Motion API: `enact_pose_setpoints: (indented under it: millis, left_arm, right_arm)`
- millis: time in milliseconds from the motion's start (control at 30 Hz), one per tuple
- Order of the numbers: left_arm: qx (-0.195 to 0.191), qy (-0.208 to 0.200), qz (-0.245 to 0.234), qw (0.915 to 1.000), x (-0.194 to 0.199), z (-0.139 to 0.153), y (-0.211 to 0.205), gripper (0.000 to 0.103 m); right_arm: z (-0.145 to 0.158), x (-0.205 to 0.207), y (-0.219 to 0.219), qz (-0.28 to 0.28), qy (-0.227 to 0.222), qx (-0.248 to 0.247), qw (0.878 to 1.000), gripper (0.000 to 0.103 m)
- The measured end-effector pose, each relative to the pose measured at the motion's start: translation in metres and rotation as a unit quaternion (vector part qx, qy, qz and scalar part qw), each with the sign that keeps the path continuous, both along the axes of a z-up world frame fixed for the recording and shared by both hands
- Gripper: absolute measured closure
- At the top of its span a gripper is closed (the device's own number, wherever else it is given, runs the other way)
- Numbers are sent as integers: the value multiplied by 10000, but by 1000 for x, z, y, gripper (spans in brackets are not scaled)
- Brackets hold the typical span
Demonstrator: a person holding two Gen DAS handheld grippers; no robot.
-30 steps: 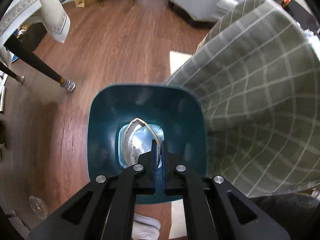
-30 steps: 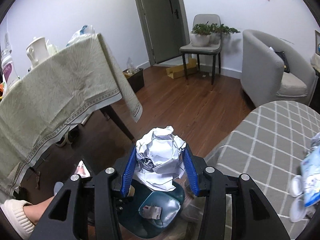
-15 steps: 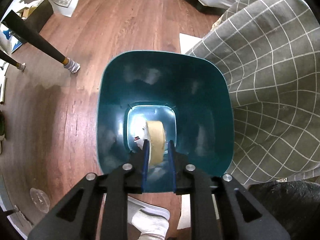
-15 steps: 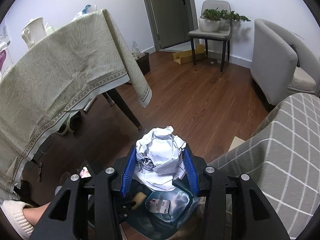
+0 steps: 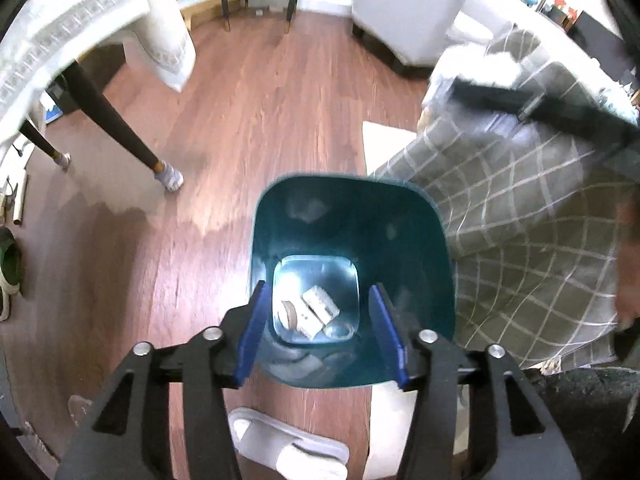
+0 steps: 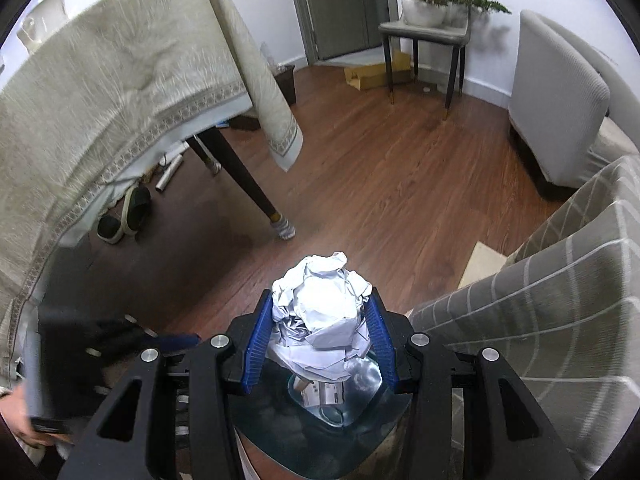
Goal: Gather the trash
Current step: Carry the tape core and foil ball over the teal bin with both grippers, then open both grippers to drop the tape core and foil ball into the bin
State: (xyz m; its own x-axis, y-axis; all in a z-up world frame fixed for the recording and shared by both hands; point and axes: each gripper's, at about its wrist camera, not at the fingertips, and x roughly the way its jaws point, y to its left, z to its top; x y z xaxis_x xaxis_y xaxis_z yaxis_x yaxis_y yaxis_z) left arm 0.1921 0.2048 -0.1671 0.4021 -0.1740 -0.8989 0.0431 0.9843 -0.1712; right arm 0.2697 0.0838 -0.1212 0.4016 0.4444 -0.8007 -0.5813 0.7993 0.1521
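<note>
Directly beneath right gripper (image 6: pixel 320 334), clamped on crumpled paper ball (image 6: pixel 320 312): teal bin (image 6: pixel 320 428), apparently centred; left gripper (image 5: pixel 322 330) wide, empty.

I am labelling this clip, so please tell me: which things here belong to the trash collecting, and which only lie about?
Part of the job:
- teal bin
- crumpled paper in the right hand-held gripper
- scraps in the bin
- open left hand-held gripper

Just lying about:
- white slipper
- shoes
- cardboard box
- potted plants
</note>
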Motion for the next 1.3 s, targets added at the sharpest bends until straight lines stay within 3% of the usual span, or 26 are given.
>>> enact_pose_setpoints:
  millis: [67,400,500,767,900,1100,1300]
  left_arm:
    - [-35,-222,39,9997,-2,16,3,39]
    - [-34,-1036,355,9940,-11,73,17,31]
    - [88,-1141,420,9925,-12,82,20,34]
    - [-97,-1553,453,9868,-14,120,21,47]
    - [-75,-1804,374,9828,-17,140,16,48]
    - [5,-2021,268,9790,-23,154,7,48]
    - [-58,-2143,378,9760,-18,166,7,46]
  right_arm:
    - [-10,1,5,9,96,-72,9999,56]
    - [-60,-3,25,88,572,-428,9974,56]
    - [-82,-7,30,118,748,-590,9954,56]
    - [-135,-17,32,150,1085,-1016,9888,55]
    - [-154,-21,26,144,1160,-1188,9860,54]
    - [-170,-25,17,134,1249,-1456,9813,44]
    - [-162,-30,12,174,1206,-1405,9825,41]
